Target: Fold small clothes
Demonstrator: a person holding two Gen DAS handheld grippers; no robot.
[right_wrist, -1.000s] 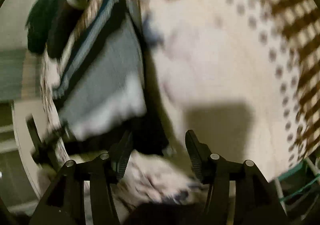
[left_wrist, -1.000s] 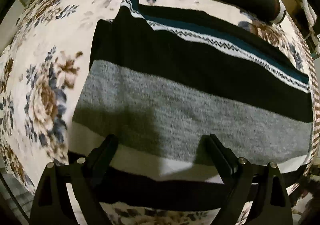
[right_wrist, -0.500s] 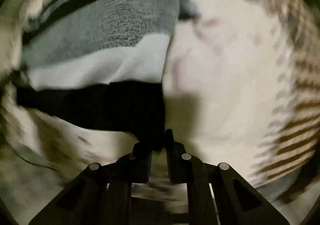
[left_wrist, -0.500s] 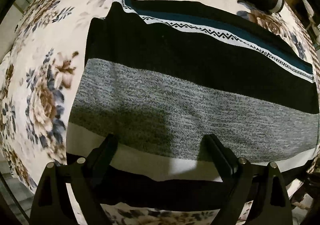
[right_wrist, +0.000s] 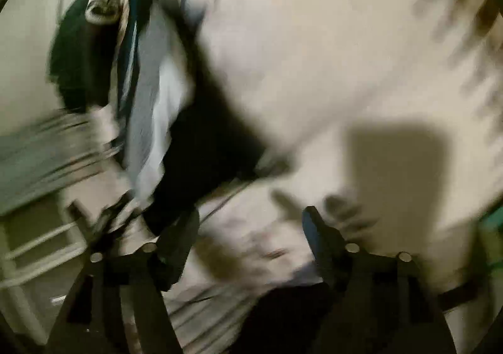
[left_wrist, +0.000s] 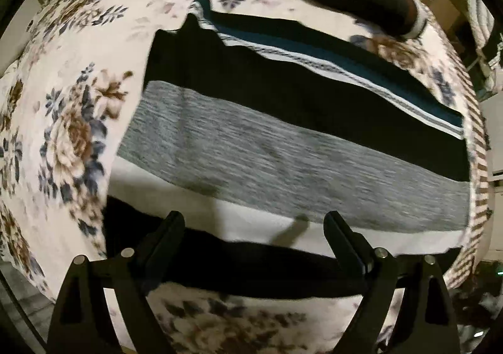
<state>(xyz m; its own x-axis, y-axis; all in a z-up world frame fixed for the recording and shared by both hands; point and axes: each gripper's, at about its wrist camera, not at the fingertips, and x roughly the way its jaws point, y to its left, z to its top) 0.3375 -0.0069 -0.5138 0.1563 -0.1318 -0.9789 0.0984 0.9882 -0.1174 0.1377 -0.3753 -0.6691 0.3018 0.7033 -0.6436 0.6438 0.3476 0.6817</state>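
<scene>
the striped sweater [left_wrist: 283,140] lies flat on the floral bed [left_wrist: 72,96]. left gripper [left_wrist: 254,228] hangs over its near edge, fingers spread, gripping nothing. right gripper [right_wrist: 251,221] has just been opening, nothing between its fingers.

Sweater [left_wrist: 283,146] on bedspread [left_wrist: 63,133] (flat)

A cream bedspread [left_wrist: 78,77] printed with brown and blue flowers covers the bed, its edge [left_wrist: 479,165] banded in brown stripes, while cardboard boxes [left_wrist: 440,4] stand in the dim room beyond the far corner.
</scene>
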